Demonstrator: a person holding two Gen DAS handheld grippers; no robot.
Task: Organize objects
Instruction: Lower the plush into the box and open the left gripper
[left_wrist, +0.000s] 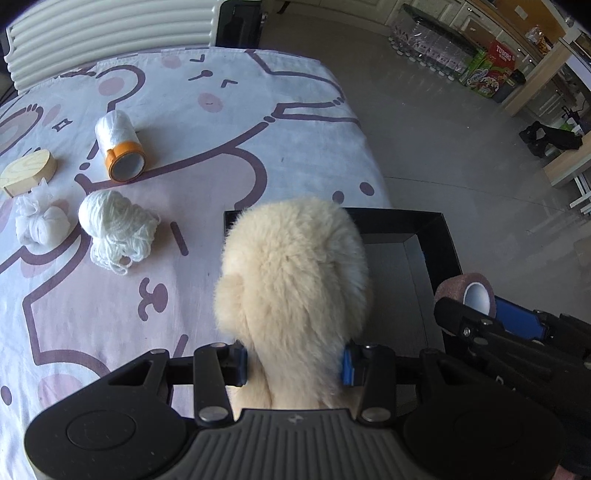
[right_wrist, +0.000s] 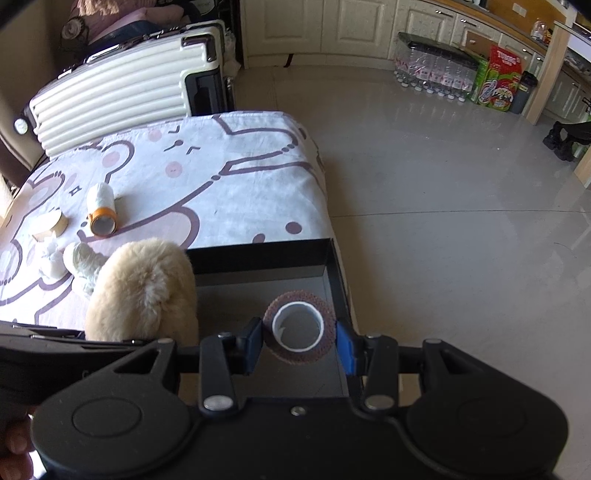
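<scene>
My left gripper is shut on a cream fluffy plush and holds it over the left edge of a black open box. My right gripper is shut on a reddish-brown tape roll with a white core, held above the box's inside. The plush shows at the left in the right wrist view, and the tape roll at the right in the left wrist view.
On the cartoon-print cloth lie a white yarn ball, a white mesh bundle, a wooden oval block and an orange-capped roll of white bags. A ribbed white suitcase stands behind the table. The floor drops off to the right.
</scene>
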